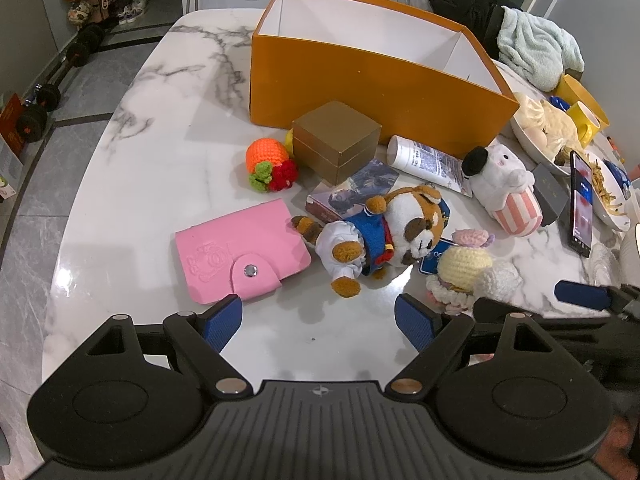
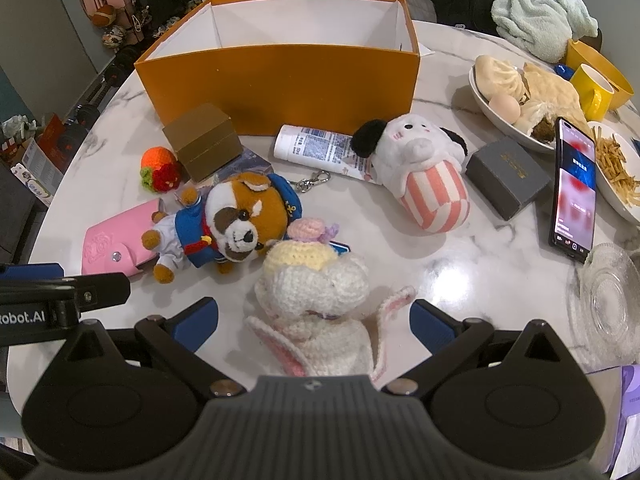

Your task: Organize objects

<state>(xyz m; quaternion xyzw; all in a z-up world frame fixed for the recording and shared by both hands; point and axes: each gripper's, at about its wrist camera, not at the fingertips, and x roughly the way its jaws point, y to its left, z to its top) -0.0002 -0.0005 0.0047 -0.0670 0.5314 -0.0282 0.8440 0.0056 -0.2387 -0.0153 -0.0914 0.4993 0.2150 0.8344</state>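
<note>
An open orange box [image 1: 360,80] [image 2: 280,76] stands at the back of the marble table. In front of it lie a gold cube box [image 1: 336,140], a crochet orange fruit [image 1: 266,154], a pink wallet [image 1: 240,252], a raccoon plush [image 1: 384,232] [image 2: 228,220], a white tube [image 1: 424,160] and a popcorn plush [image 2: 424,184]. My left gripper [image 1: 318,320] is open above bare table, just short of the wallet and raccoon. My right gripper [image 2: 314,320] is open, with a crochet bunny [image 2: 320,300] lying between its fingers, untouched by the pads.
On the right sit a grey box [image 2: 506,176], a lit phone [image 2: 574,188], a bowl of buns [image 2: 516,92], a plate of fries [image 2: 618,168], a yellow mug [image 2: 592,88] and a glass dish [image 2: 612,300]. Towels and clothes hang behind. Dumbbells lie on the floor left.
</note>
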